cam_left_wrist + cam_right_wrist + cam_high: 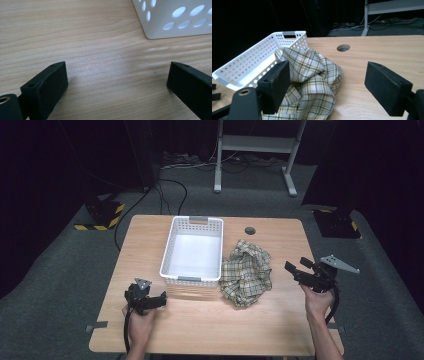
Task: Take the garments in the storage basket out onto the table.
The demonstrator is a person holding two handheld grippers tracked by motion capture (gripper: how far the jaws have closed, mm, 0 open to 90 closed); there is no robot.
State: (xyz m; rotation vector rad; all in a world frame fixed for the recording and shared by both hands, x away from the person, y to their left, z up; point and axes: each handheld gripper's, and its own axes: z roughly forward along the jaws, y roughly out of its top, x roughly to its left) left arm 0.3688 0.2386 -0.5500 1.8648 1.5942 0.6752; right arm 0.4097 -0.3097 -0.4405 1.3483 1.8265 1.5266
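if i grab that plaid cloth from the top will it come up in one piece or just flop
The cloth lies crumpled in soft folds, so it will probably droop and unfurl. It looks thin, likely light. Its edge touches the basket and may drag against it.

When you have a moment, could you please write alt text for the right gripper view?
A crumpled plaid cloth lies on a wooden table just ahead of the open right tongs. A white perforated basket stands beside the cloth, with a round hole in the tabletop beyond.
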